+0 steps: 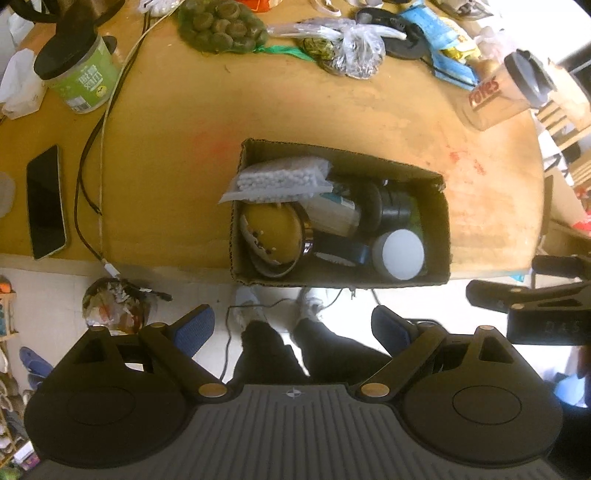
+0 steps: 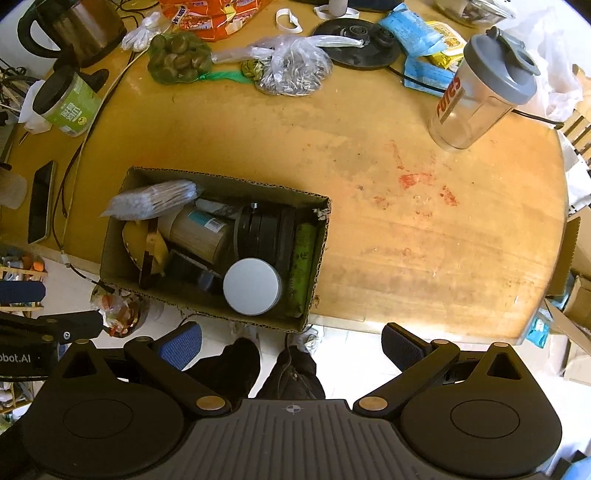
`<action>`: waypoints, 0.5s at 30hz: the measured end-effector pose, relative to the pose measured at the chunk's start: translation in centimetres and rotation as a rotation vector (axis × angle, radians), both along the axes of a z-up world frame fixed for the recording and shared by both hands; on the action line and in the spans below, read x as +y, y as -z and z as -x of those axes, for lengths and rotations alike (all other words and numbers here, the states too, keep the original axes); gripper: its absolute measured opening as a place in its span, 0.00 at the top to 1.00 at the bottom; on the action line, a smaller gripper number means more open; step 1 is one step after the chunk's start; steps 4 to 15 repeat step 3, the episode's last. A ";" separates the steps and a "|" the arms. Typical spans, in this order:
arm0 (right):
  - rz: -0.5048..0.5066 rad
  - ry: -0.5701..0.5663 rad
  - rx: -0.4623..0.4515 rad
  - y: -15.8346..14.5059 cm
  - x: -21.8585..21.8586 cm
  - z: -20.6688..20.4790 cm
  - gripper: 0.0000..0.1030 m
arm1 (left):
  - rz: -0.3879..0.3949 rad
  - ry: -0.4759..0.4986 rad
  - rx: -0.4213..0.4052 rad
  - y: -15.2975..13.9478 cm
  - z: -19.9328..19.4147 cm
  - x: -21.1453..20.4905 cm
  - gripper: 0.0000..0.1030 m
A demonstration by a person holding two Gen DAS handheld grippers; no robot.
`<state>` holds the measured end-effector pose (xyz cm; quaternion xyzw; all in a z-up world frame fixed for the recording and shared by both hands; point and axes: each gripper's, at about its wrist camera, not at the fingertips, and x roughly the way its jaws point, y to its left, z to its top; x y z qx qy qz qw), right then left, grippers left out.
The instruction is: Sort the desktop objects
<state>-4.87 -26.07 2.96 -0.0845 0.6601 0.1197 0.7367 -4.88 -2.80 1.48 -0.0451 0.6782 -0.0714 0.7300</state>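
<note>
An open cardboard box (image 1: 437,229) (image 2: 114,236) sits at the near edge of the round wooden table (image 1: 332,122) (image 2: 424,240). It holds a bag of white pellets (image 1: 280,179) (image 2: 151,201), a yellow round dish (image 1: 271,234), a white-lidded jar (image 1: 400,254) (image 2: 252,286), dark round containers (image 2: 266,232) and a green tube (image 2: 303,262). My left gripper (image 1: 293,325) hangs open in front of the box, above the floor, holding nothing. My right gripper (image 2: 291,345) is open too, just off the table's edge beside the box. The right gripper's body shows at the left wrist view's right edge.
Farther back stand a green-labelled jar (image 1: 79,74) (image 2: 68,103), a clear shaker bottle (image 1: 506,92) (image 2: 480,85), a net of green balls (image 1: 221,26) (image 2: 179,57), plastic bags (image 2: 291,70), blue packets (image 2: 410,29) and a kettle (image 2: 85,26). A phone (image 1: 46,201) and cables lie left. A person's legs (image 1: 295,354) stand below.
</note>
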 end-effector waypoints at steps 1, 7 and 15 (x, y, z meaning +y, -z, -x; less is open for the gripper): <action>0.000 0.000 -0.001 0.1 0.0 0.1 0.00 | 0.001 0.001 -0.005 -0.1 0.0 0.0 0.07; -0.004 -0.002 0.004 0.2 0.0 0.2 0.00 | 0.000 0.005 -0.013 -0.2 -0.1 -0.1 0.07; -0.004 -0.002 0.004 0.2 0.0 0.2 0.00 | 0.000 0.005 -0.013 -0.2 -0.1 -0.1 0.07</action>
